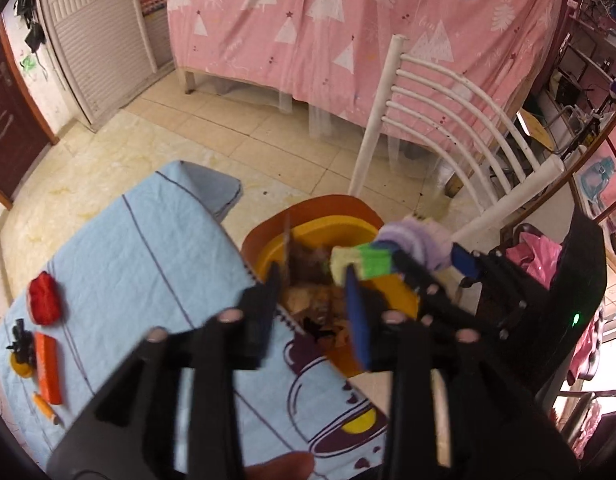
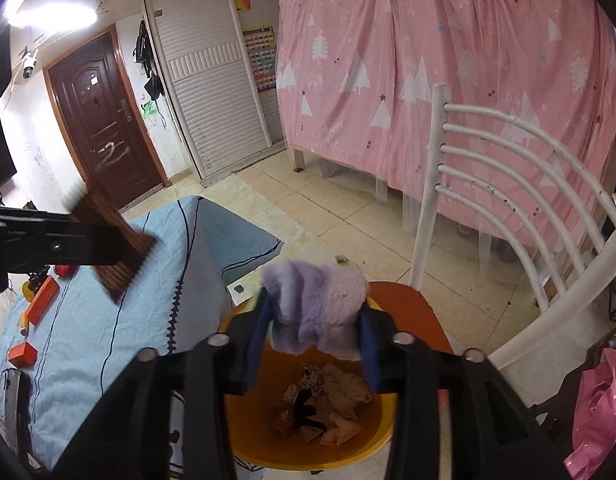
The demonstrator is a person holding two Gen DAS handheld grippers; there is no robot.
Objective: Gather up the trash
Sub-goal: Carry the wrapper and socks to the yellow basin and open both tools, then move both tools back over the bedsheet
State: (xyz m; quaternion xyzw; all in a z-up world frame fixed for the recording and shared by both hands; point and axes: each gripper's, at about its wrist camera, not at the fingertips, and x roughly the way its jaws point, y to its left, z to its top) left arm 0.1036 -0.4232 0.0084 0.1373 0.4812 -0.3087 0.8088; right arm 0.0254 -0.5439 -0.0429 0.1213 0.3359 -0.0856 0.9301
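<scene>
The yellow basin [image 2: 260, 432] lies straight below both tools, on the chair seat [image 2: 408, 304] beside the tabletop [image 1: 140, 240]. My right tool [image 2: 314, 312] is nearer to it, clamped on one purple cloth [image 2: 324, 300] directly over the heap inside. My left tool [image 1: 312, 276] stands apart, with one brown wrapper [image 2: 124, 272] loose between its pads, long axis upright, at the basin's near edge. I judge the coming move is a drop.
</scene>
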